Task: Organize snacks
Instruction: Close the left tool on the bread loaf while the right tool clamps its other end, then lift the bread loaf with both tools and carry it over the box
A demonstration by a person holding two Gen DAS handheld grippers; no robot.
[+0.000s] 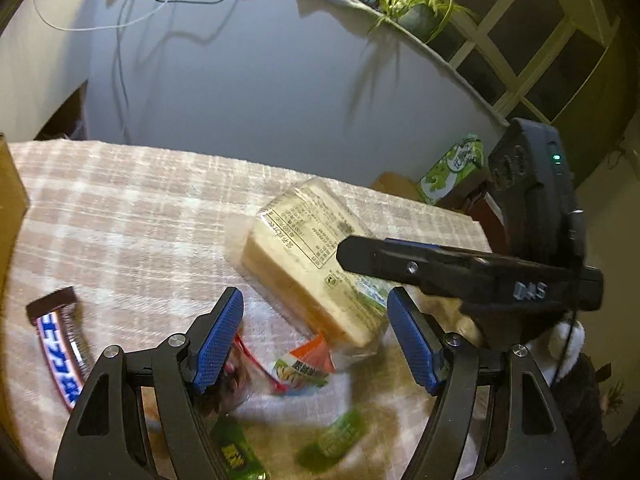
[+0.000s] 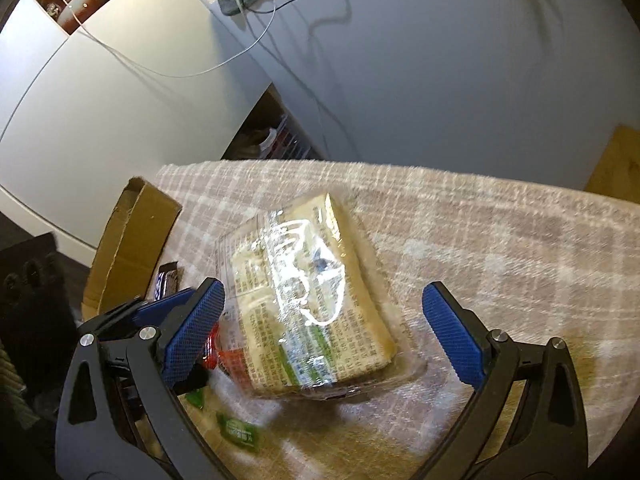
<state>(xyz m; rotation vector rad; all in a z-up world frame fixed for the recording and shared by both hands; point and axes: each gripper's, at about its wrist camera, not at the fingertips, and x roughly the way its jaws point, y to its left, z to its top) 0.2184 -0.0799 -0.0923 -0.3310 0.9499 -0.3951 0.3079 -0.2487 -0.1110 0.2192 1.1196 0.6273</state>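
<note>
Checked desk cloth (image 2: 460,232) lies bare rightward; cardboard box (image 2: 132,240) at left edge, contents hidden; both my tools (image 1: 316,344) (image 2: 324,332) gape over bread (image 2: 308,300).

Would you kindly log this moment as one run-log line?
left gripper: open, empty | right gripper: open, over clear-wrapped pale sandwich pack | pack: on checked beige cloth | brown cardboard box: left edge

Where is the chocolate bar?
In the left wrist view, the chocolate bar lies on the checked cloth at far left, beside the cardboard box.
</note>
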